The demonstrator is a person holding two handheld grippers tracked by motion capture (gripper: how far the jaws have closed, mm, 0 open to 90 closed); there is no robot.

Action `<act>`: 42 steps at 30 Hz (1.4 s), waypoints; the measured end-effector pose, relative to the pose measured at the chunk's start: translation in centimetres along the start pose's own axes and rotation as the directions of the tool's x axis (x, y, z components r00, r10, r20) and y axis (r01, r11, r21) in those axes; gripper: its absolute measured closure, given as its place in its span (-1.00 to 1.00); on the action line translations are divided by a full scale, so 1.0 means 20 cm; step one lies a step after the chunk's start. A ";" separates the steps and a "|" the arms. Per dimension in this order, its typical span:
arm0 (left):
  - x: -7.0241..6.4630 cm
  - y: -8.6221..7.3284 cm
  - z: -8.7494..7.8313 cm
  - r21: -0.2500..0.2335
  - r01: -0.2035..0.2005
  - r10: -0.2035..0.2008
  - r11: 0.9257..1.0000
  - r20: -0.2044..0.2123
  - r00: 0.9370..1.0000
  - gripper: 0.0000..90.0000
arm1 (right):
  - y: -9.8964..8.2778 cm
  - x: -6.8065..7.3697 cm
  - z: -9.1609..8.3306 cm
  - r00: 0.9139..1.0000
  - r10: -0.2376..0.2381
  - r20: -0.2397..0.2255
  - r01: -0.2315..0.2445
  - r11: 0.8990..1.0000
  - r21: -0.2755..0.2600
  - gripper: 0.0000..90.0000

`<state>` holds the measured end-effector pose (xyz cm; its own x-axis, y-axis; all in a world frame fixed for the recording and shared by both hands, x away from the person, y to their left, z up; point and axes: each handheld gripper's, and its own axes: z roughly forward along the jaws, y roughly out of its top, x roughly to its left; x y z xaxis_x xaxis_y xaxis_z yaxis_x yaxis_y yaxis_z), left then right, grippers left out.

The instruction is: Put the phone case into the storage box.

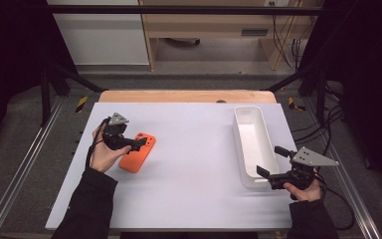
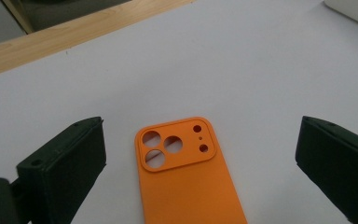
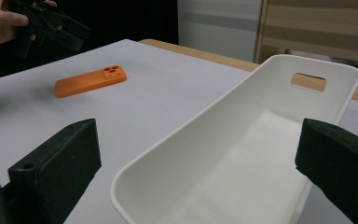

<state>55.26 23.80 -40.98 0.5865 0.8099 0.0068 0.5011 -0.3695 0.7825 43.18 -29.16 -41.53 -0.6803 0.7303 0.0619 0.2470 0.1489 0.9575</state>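
Orange phone case (image 2: 186,175): lies flat on the white worktop (image 1: 194,149), back side up, its camera cut-outs at the end farther from the person; it sits on the worktop's left half, well apart from the tray.
Case against left claw: in the left gripper view the case lies between the two black jaws, closer to the left jaw, with bare worktop on both sides; neither jaw touches it. In the high view the left claw (image 1: 142,144) hangs over the case's near-left part.
Left claw state: spread wide, nothing gripped.
Left hand (image 1: 104,152): wrapped round the gripper's body, dark sleeve coming in from the bottom edge.
White tray (image 3: 242,154): long, deep and rounded, with a slot handle in its far end wall; it stands lengthwise on the worktop's right side.
Right claw (image 1: 269,160): at the tray's near end, jaws wide apart and holding nothing; in the right gripper view they straddle the tray's near rim without touching it.
Case from the right gripper view: small and far off to the left, beneath the other hand's gripper.
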 end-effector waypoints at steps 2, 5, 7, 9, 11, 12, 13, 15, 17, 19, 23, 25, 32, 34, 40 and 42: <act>0.00 0.00 0.01 0.006 0.003 -0.003 1.000 0.001 1.000 -0.97 | 0.00 0.00 0.00 1.000 -0.001 -0.003 0.001 1.000 0.000 -0.99; 0.00 -0.01 0.02 0.014 0.007 -0.007 1.000 0.004 1.000 -0.97 | 0.00 0.00 0.00 1.000 0.000 0.000 0.000 1.000 -0.003 -0.99; 0.01 -0.02 0.03 0.018 0.013 -0.013 1.000 0.000 1.000 -0.97 | 0.00 0.00 0.00 1.000 -0.003 0.000 0.003 1.000 -0.003 -0.99; 0.01 -0.03 0.04 0.020 0.026 -0.026 0.999 0.005 1.000 -0.97 | 0.00 0.00 0.00 1.000 -0.002 -0.003 0.002 1.000 -0.001 -0.99; 0.01 -0.04 0.05 0.027 0.032 -0.032 0.999 0.006 0.999 -0.97 | 0.00 0.00 0.00 1.000 -0.001 -0.004 0.001 1.000 0.000 -0.99; 0.01 -0.04 0.05 0.030 0.030 -0.031 0.999 0.007 1.000 -0.97 | 0.00 0.00 0.00 1.000 -0.001 -0.005 0.001 1.000 -0.001 -0.99; 0.01 -0.04 0.06 0.034 0.031 -0.031 0.999 0.008 0.999 -0.97 | 0.00 0.00 0.00 1.000 0.001 -0.004 -0.001 1.000 0.000 -0.99; 0.01 -0.05 0.07 0.042 0.027 -0.027 0.999 0.002 1.000 -0.97 | 0.00 0.00 0.00 1.000 -0.002 -0.002 0.002 1.000 -0.002 -0.99; 0.01 -0.05 0.07 0.044 0.032 -0.032 0.999 0.004 0.999 -0.97 | 0.00 0.00 0.00 1.000 -0.002 -0.001 0.002 1.000 -0.002 -0.99; 0.01 -0.06 0.08 0.052 0.036 -0.037 0.998 0.006 0.999 -0.98 | 0.00 0.00 0.00 1.000 0.000 -0.001 0.000 1.000 -0.003 -0.99; 0.00 -0.08 0.10 0.062 0.043 -0.043 0.997 0.007 0.999 -0.98 | 0.00 0.00 0.00 1.000 -0.002 -0.002 0.002 1.000 -0.004 -0.99; 0.00 -0.09 0.11 0.070 0.042 -0.042 0.997 0.005 0.999 -0.98 | 0.00 0.00 0.00 1.000 -0.001 -0.003 0.001 1.000 -0.003 -0.99; 0.00 -0.11 0.14 0.099 0.047 -0.047 0.994 0.003 0.999 -0.98 | 0.00 0.00 0.00 1.000 -0.001 -0.002 0.001 1.000 -0.004 -0.99; 0.00 -0.12 0.14 0.106 0.048 -0.048 0.993 0.003 0.999 -0.98 | 0.00 0.00 0.00 1.000 -0.001 -0.002 0.001 1.000 -0.004 -0.99; 0.00 -0.13 0.15 0.118 0.054 -0.055 0.992 0.003 0.998 -0.98 | 0.00 0.00 0.00 1.000 -0.002 -0.002 0.002 1.000 0.000 -0.99; 0.00 -0.14 0.16 0.124 0.056 -0.057 0.991 0.004 0.998 -0.98 | 0.00 0.00 0.00 1.000 -0.002 -0.003 0.002 1.000 -0.001 -0.99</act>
<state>55.85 23.39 -45.19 0.5595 0.8278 -0.0408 0.6084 -0.3768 0.6985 43.14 -29.14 -41.51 -0.6827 0.7282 0.0605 0.2451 0.1502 0.9578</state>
